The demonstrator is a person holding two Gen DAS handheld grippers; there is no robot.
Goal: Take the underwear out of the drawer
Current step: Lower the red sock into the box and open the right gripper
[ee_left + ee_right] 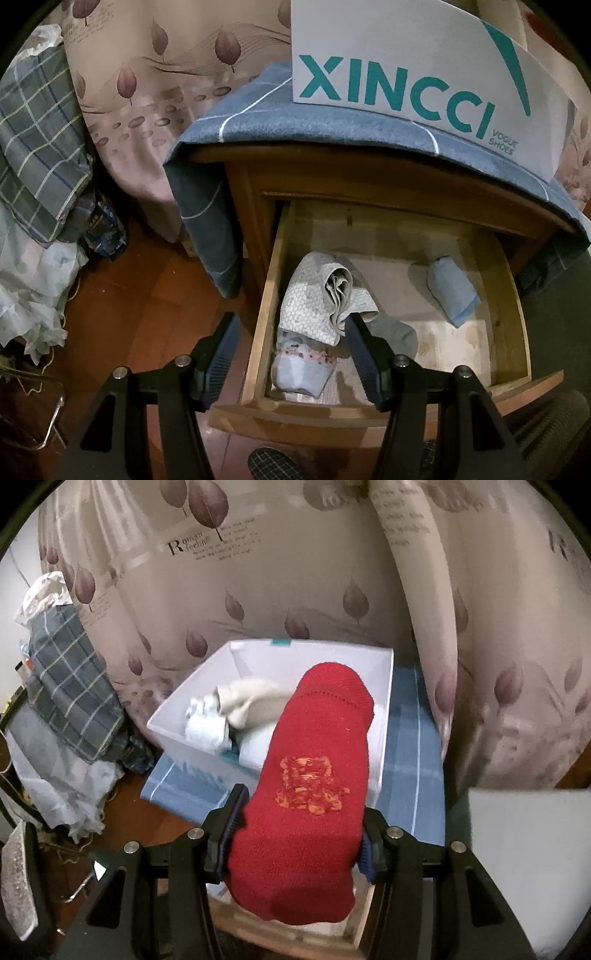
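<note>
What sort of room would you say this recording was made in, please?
Most likely a bedroom. A wooden nightstand stands with its drawer pulled open and folded underwear inside, a leaf-print curtain hangs behind it, and a shoe box with more clothing sits on top.

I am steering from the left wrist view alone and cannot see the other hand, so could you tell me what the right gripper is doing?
Observer: The right gripper is clamped on a rolled red garment with an orange embroidered patch.
Operator: Thank you. Where is it in relation to the white shoe box?
Observer: It hangs in front of the open white box, and the roll's far end shows against the box's interior.
Operator: Is anything in that box yet?
Observer: Yes, a cream bundle and a whitish one lie inside.
Operator: And beneath the box?
Observer: A blue cloth with pale lines lies under it.
</note>
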